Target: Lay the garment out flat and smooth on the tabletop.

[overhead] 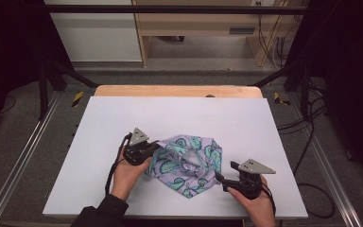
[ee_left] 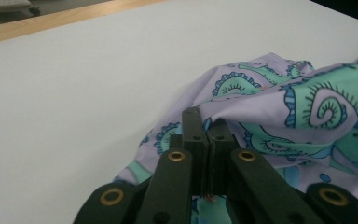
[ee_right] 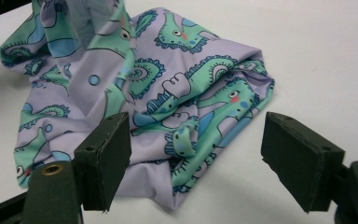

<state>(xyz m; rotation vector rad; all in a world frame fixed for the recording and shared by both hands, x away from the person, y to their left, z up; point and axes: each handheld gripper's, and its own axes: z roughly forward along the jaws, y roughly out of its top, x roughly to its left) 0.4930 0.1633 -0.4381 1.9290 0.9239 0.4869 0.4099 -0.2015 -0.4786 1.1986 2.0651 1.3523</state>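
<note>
A crumpled lilac cloth (overhead: 189,163) printed with teal and blue elephants lies on the white tabletop (overhead: 123,113), near its front middle. My left gripper (overhead: 155,149) is at the cloth's left edge. In the left gripper view its jaws (ee_left: 205,123) stand pressed together, with a fold of the cloth (ee_left: 307,107) pinched between them. My right gripper (overhead: 218,178) sits at the cloth's lower right corner. In the right gripper view its jaws (ee_right: 198,130) stand wide apart, and the near corner of the cloth (ee_right: 168,84) lies between the pads without touching them.
Bare white surface surrounds the cloth on all sides. A wooden strip (overhead: 177,91) runs along the table's far edge. Metal rails (overhead: 23,156) flank the table, and cables (overhead: 307,142) lie on the floor to the right.
</note>
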